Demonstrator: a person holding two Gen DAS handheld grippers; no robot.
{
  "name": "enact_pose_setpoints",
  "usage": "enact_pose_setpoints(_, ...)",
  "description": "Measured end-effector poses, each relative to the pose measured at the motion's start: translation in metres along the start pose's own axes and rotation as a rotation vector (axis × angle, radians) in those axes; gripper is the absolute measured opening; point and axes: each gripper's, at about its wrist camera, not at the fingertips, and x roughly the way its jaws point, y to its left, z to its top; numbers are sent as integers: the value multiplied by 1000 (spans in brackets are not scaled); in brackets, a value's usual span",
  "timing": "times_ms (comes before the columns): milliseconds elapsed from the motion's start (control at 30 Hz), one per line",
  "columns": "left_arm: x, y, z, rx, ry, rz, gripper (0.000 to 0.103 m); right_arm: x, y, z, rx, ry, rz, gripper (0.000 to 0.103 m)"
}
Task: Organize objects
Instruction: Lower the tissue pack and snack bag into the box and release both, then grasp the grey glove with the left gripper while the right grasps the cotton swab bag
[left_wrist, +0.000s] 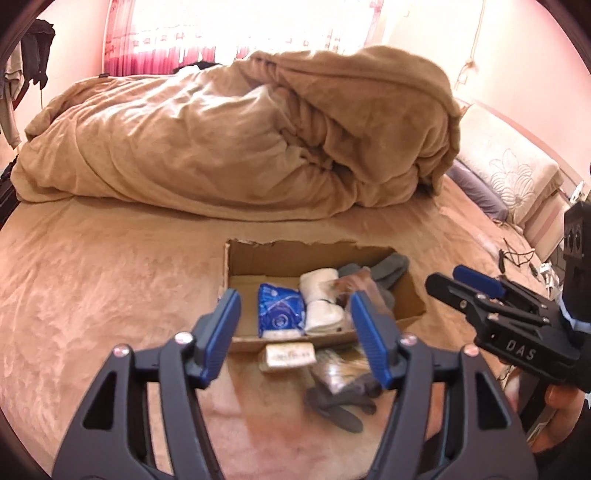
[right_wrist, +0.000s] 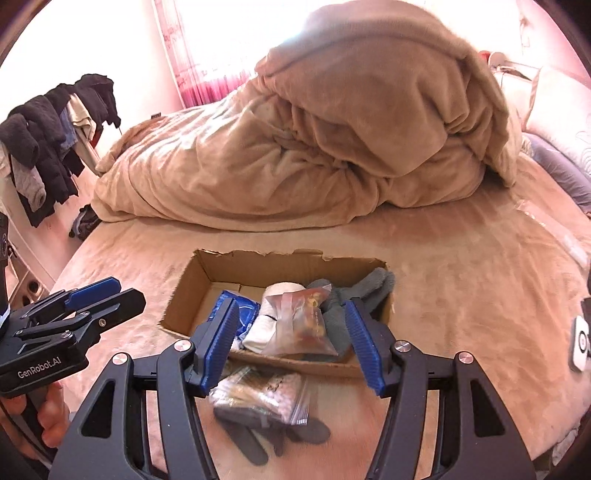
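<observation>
On the far left we see clothes hanging on a rack beyond the bed's edge. The bed then offers a wide, bare stretch of sheet on its left side, with nothing between that edge and the cardboard box. Across the far side, a heaped tan duvet closes the room behind the box.

Our left gripper hovers above the near wall of the box, its jaws apart with nothing between the blue pads. In the box, from left to right, lie a blue packet, rolled white socks, a clear bag of snacks and a grey glove draped over the torn right wall.

Just near of the box, on the sheet, sit a small labelled packet, a clear bag of cotton swabs and a second grey glove partly beneath that bag.

Our right gripper hangs over the same near wall, jaws likewise apart and holding nothing. To its right the sheet runs bare to the bed's right edge, where pillows and cables lie at the far right.
</observation>
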Motion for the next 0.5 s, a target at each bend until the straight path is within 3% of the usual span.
enact_pose_setpoints(233, -42, -10, -20, 4, -31, 3, 68, -41, 2, -7, -2, -39, -8, 63)
enact_pose_setpoints(500, -62, -9, -49, -16, -28, 19, 73, -68, 7, -25, -16, -52, -18, 63)
